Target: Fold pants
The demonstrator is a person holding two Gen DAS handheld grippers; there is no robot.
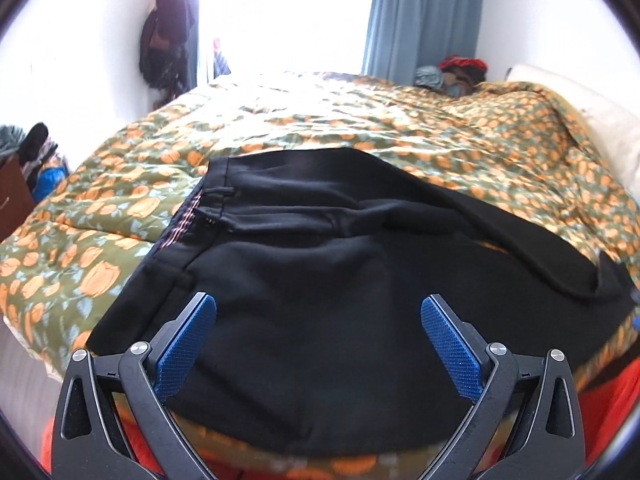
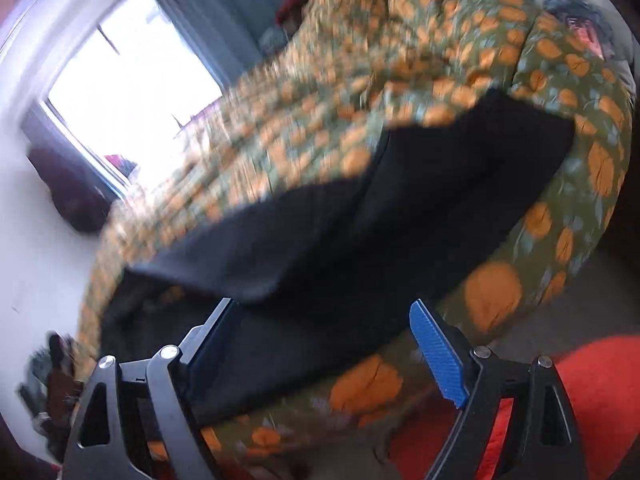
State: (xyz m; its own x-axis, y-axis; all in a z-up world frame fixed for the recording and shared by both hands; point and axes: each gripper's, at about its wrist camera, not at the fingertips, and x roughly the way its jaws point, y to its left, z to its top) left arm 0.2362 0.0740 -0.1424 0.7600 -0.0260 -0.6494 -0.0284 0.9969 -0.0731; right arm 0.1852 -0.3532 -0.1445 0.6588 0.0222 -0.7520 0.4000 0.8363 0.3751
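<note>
No brand or writing readable on the black pants (image 1: 320, 300) — just a striped waistband lining. My left gripper (image 1: 318, 312) and right gripper (image 2: 320, 320) both gape wide, empty, above the floral quilt (image 1: 120, 208).

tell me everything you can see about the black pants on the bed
The black pants are plain, matte, soft-looking fabric, lying flat on the flowered quilt near the bed's front edge. The waistband, at the left in the left wrist view, shows a belt loop and a striped lining. One leg is folded across the rest. No gripper pads press on them.
</note>
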